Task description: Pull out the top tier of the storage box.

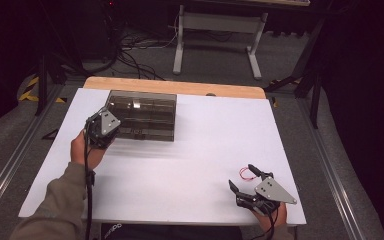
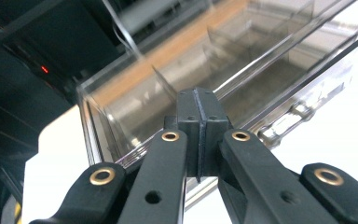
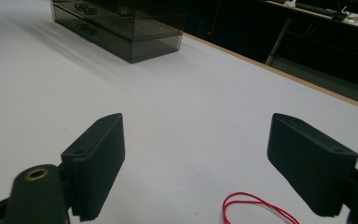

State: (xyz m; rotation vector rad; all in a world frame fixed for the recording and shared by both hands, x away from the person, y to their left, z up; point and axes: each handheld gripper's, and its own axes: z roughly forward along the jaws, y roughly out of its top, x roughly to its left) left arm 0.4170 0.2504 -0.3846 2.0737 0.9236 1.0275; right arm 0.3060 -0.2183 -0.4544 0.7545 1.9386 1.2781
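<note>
High view: red wire loop (image 1: 248,173) lies beside right tongs (image 1: 241,178)

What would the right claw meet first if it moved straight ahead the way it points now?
Probably nothing nearby: the right claw faces bare white table. The red wire loop lies just under it, the clear box off to one side.

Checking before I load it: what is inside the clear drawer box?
The drawer box shows bare compartments and dividers, nothing visibly inside. The left tongs, shut on its edge, cover part of it.
</note>
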